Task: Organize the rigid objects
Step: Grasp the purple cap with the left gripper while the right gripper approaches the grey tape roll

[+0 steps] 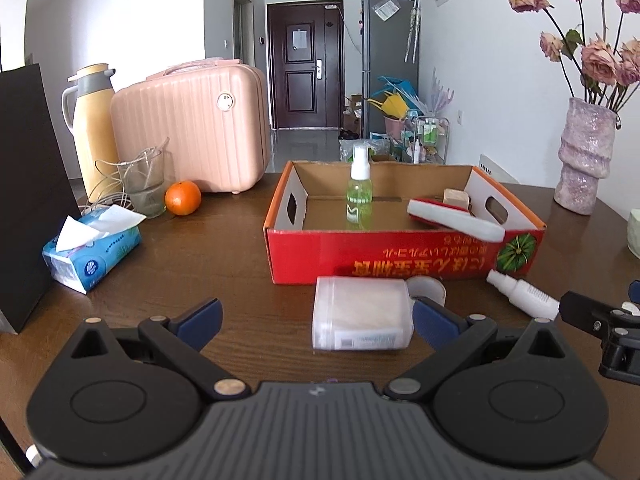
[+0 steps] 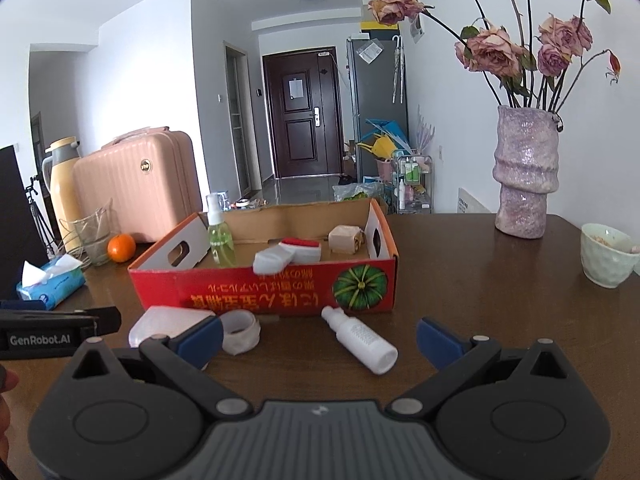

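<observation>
A red cardboard box (image 1: 400, 256) (image 2: 260, 292) sits open on the brown table. Standing inside it is a green spray bottle (image 1: 360, 188) (image 2: 220, 236), with a red-and-white brush (image 1: 456, 218) (image 2: 286, 256) and a small tan block (image 1: 456, 198) (image 2: 346, 238) beside it. In front of the box lie a clear plastic swab box (image 1: 362, 314) (image 2: 168, 322), a tape roll (image 1: 430, 288) (image 2: 240, 330) and a white spray bottle (image 1: 524, 294) (image 2: 360, 338). My left gripper (image 1: 318, 322) is open around the swab box. My right gripper (image 2: 320, 339) is open around the white bottle.
At the left stand a tissue pack (image 1: 90, 248), an orange (image 1: 183, 198), a glass (image 1: 144, 182), a yellow thermos (image 1: 94, 128), a pink case (image 1: 192, 124) and a black board (image 1: 28, 192). A vase of flowers (image 2: 524, 172) and a pale bowl (image 2: 604, 256) are at the right.
</observation>
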